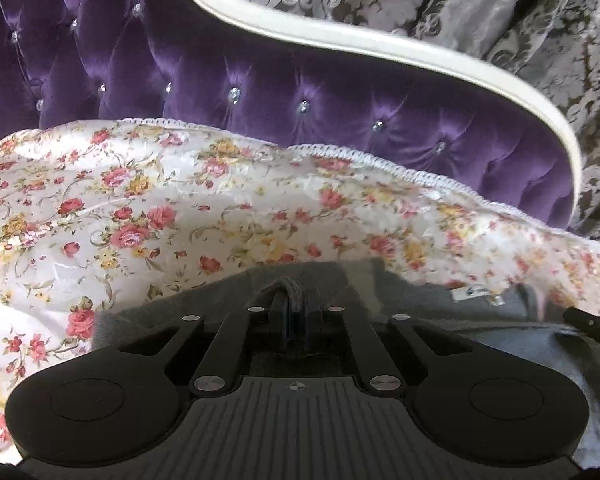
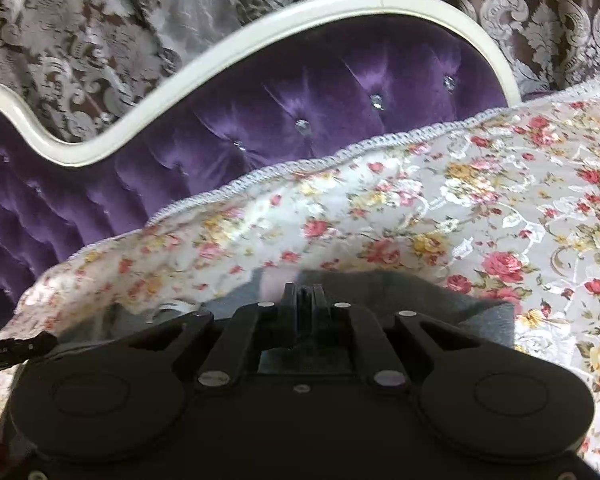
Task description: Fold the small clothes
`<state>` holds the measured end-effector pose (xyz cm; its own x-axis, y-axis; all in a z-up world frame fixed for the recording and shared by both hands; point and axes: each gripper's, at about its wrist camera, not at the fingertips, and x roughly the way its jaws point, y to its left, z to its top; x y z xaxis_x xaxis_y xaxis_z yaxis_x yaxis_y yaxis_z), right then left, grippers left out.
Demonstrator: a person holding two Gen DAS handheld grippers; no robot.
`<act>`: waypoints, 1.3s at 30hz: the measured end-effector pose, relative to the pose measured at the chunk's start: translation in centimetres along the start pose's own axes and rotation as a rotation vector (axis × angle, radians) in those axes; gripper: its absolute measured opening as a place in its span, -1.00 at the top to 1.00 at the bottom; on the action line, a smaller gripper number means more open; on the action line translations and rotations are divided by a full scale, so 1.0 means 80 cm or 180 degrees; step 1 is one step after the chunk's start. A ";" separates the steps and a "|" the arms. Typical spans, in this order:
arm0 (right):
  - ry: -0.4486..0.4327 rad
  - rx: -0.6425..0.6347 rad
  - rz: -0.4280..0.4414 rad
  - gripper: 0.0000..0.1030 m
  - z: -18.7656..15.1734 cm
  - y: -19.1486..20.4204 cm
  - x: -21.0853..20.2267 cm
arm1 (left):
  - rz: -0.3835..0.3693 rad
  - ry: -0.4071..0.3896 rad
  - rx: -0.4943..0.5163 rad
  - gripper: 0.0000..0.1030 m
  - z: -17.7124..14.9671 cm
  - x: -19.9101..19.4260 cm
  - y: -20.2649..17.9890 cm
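A small grey garment (image 1: 332,280) lies on a floral bedspread (image 1: 140,208). My left gripper (image 1: 293,300) is shut on a fold of the grey fabric at its near edge. A white label (image 1: 474,293) shows on the garment to the right. In the right wrist view the same grey garment (image 2: 400,284) lies under my right gripper (image 2: 303,294), which is shut on its edge. The other gripper's tip shows at each view's side edge (image 1: 588,322) (image 2: 16,348).
The floral bedspread (image 2: 460,208) has a white crocheted trim (image 1: 380,160). Behind it stands a tufted purple velvet headboard (image 1: 260,92) with a curved cream frame (image 1: 340,40). Patterned grey-brown curtains (image 2: 80,40) hang behind the headboard.
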<state>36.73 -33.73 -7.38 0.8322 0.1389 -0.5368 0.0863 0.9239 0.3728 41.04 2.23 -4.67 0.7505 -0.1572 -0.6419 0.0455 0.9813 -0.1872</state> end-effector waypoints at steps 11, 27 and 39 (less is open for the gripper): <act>-0.0352 -0.0190 0.0073 -0.14 0.005 0.016 -0.057 | 0.0136 -0.0402 0.0062 0.17 0.023 -0.064 0.007; 0.0094 -0.1491 0.0061 -0.13 -0.085 0.127 -0.039 | 0.0205 -0.0062 0.1138 -0.21 -0.074 -0.043 -0.063; -0.0034 -0.1165 -0.0003 -0.17 -0.070 0.123 -0.063 | 0.0146 0.0087 0.0976 -0.35 -0.072 -0.038 -0.052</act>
<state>30.31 -23.36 -5.29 0.8380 0.1359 -0.5284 -0.1130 0.9907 0.0756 34.76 -1.98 -6.26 0.7386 -0.1108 -0.6650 0.2119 0.9746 0.0730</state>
